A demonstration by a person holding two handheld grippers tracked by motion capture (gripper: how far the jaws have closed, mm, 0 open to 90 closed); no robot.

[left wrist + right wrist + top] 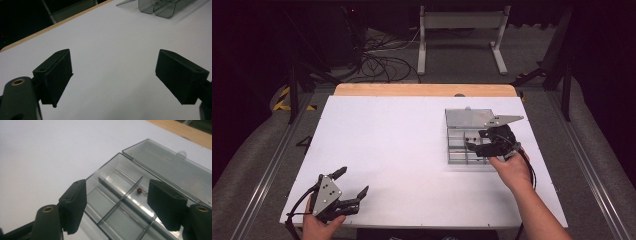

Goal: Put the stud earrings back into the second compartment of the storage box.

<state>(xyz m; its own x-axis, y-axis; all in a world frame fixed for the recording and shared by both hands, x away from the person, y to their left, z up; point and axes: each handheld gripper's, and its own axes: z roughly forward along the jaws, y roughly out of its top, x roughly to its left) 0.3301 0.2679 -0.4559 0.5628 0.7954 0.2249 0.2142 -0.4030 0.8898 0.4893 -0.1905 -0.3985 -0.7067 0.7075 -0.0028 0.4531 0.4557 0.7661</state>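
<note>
A clear plastic compartment box [458, 150] lies on the right side of the white table [397, 145], its lid [467, 117] folded back flat behind it. In the right gripper view the box [112, 202] has thin dividers, and a small red bead [139, 191] rests in one compartment beside the lid [170, 167]. My right gripper [474, 140] hovers over the box, its jaws open with nothing between them [117, 195]. Near the table's front left corner my left gripper [354, 180] is held open and empty above bare tabletop [113, 67]. The box [162, 8] appears far off in that gripper's view.
A wooden strip [427, 90] runs along the table's far edge. Beyond it, a white metal stand [462, 35] and loose cables [382, 62] sit on the grey floor. Metal rails [267, 175] flank the table on both sides.
</note>
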